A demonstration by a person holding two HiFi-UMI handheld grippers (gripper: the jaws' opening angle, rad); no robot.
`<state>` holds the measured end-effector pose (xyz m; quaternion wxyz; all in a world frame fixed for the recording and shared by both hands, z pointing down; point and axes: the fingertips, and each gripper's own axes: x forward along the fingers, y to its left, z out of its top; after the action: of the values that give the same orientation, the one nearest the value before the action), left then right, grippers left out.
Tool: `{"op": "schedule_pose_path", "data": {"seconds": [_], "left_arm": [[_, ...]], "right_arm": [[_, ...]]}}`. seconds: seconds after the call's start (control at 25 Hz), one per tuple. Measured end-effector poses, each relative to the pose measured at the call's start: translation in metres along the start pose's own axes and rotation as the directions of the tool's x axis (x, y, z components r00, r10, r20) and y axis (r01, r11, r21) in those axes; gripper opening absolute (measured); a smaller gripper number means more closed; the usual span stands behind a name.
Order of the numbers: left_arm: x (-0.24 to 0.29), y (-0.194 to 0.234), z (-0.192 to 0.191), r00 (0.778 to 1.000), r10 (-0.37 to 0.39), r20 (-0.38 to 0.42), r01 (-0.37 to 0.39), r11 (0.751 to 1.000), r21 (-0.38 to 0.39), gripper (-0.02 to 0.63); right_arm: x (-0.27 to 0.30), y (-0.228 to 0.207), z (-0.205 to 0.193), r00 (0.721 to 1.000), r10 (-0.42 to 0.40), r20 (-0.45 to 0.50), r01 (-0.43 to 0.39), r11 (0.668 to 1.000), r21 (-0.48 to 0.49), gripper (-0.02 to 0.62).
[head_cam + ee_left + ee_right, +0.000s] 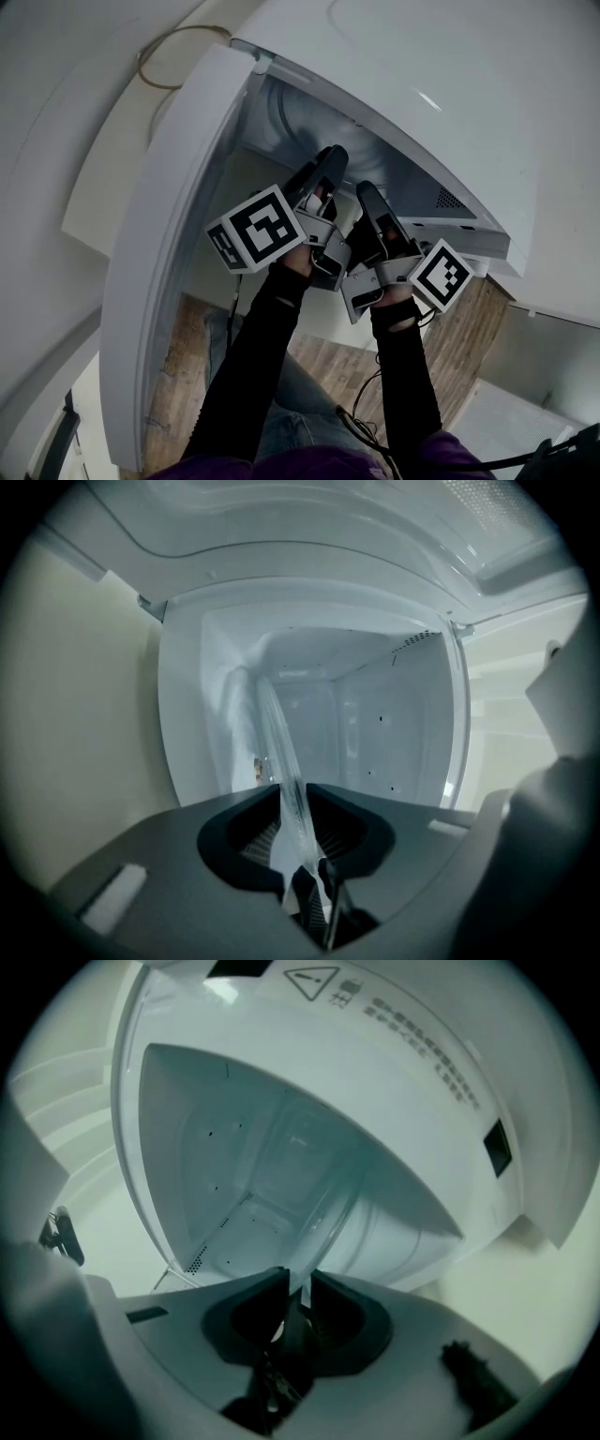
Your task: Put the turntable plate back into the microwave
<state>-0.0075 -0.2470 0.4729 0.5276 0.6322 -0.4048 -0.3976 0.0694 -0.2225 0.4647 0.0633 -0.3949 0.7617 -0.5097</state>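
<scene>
The clear glass turntable plate [273, 731] stands on edge in front of the open microwave cavity [375, 733]. My left gripper [293, 794] is shut on the plate's rim, which runs up from between the jaws. In the right gripper view the plate [375, 1213] curves away as a clear disc, and my right gripper [298, 1283] is shut on its near rim. In the head view the left gripper [328, 164] and right gripper [367, 192] sit side by side at the mouth of the white microwave [394, 84], fingertips reaching into it.
The microwave door [178, 216] hangs open at the left, close beside my left gripper. A looped cord [173, 56] lies behind it. Wooden flooring [187, 366] and the person's legs show below. A white cabinet [553, 347] stands at the right.
</scene>
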Motion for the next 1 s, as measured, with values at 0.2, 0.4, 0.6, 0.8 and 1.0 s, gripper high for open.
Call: {"op": "schedule_pose_path", "data": {"seconds": [0.2, 0.4, 0.6, 0.8, 1.0], "left_arm": [[-0.005, 0.003, -0.001, 0.998, 0.046, -0.035, -0.045, 0.999, 0.025, 0.084], [-0.012, 0.006, -0.004, 0.995, 0.072, -0.062, -0.072, 0.997, 0.009, 0.089], [-0.022, 0.010, -0.009, 0.983, 0.165, -0.085, -0.156, 0.982, 0.103, 0.072], [-0.022, 0.016, -0.012, 0.981, 0.169, -0.091, -0.161, 0.983, 0.088, 0.066], [-0.021, 0.017, -0.013, 0.979, 0.176, -0.099, -0.169, 0.982, 0.080, 0.064]], "right_arm": [[0.001, -0.004, 0.003, 1.000, -0.002, 0.019, 0.001, 0.999, 0.034, 0.071], [0.004, -0.008, 0.005, 0.999, -0.019, 0.029, 0.018, 0.999, 0.030, 0.071], [0.005, -0.017, 0.005, 0.999, -0.048, 0.026, 0.047, 0.999, 0.021, 0.069], [0.005, -0.024, 0.002, 0.998, -0.061, 0.026, 0.060, 0.998, 0.029, 0.069], [0.006, -0.026, 0.004, 0.998, -0.063, 0.029, 0.062, 0.998, 0.025, 0.069]]}}
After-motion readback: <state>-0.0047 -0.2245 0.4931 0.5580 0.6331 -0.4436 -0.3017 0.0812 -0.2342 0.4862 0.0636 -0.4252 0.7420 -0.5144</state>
